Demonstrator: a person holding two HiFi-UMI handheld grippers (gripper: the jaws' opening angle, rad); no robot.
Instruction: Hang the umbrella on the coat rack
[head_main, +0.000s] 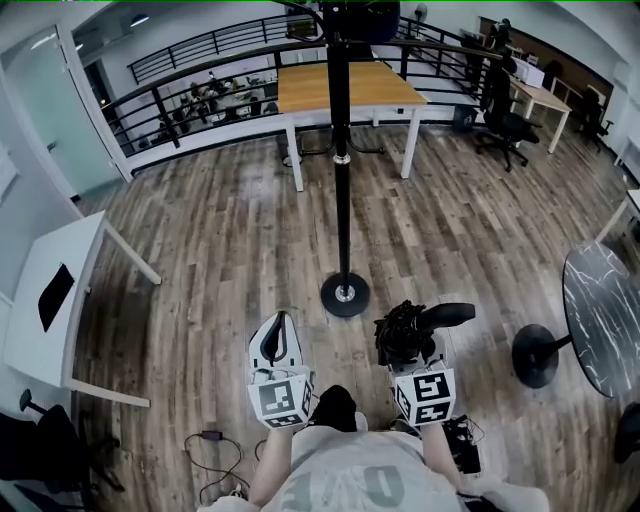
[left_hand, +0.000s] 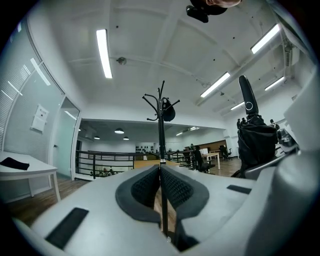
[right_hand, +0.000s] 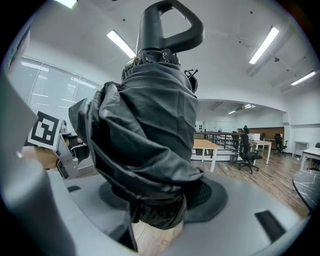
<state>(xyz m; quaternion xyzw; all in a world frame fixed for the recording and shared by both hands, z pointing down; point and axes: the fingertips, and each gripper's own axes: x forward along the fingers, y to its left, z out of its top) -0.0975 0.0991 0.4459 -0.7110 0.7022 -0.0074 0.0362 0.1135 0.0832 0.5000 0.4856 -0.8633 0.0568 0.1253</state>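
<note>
- Wood-plank floor (head_main: 200, 230) fills an open office, with a light wooden-topped table (head_main: 340, 88) at the far side in front of a black railing.
- Dead centre stands the tall black coat rack (head_main: 342, 180), its round base (head_main: 345, 295) on the floor just ahead of both grippers.
- The right hand-held gripper (head_main: 408, 342) is clamped on the folded black umbrella (head_main: 405, 330). The right gripper view shows the bunched fabric (right_hand: 145, 135) squeezed between the pads and the black loop handle (right_hand: 170, 25) sticking up past the jaws.
- The left hand-held gripper (head_main: 277, 335) carries nothing. Its ribbed pads sit together in its own view (left_hand: 160, 172), aimed straight at the rack's pole.
- From there the rack's curved hooks (left_hand: 160, 102) show high up, one of them already bearing a dark item (left_hand: 168, 111).
- By my read, this is the carry-and-approach step. The umbrella is in hand, near the rack's foot, and not yet up at hook level.
- Next up, I'd say: lift the right gripper high, pick a free hook and thread the loop handle over it. Let go only once the hook takes the weight.
</note>
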